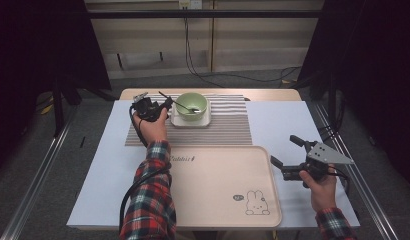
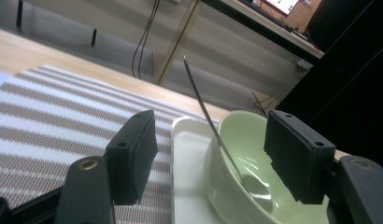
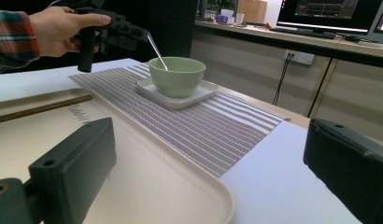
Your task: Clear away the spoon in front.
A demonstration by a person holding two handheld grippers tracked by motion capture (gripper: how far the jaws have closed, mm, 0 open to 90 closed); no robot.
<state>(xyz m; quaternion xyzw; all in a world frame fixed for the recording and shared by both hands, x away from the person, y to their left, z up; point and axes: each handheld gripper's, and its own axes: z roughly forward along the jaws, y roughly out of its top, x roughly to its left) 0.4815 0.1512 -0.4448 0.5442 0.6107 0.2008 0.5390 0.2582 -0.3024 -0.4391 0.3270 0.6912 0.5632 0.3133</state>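
Presently we judge the thin, slippery spoon (image 2: 213, 126) at upper centre best pinched mid-handle by the left gripper (image 2: 213, 163), its jaws unclenched, straddling it untouched.

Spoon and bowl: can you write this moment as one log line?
left gripper: open, fingers around spoon | spoon: in green bowl | right gripper: open, idle

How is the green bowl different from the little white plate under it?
The green bowl is round, deep and pale green; the white plate is square with rounded corners, shallow and white. The bowl holds a spoon leaning on its rim; the plate holds the bowl. The bowl stands on the plate; the plate lies on the striped mat. Both look smooth and glossy.
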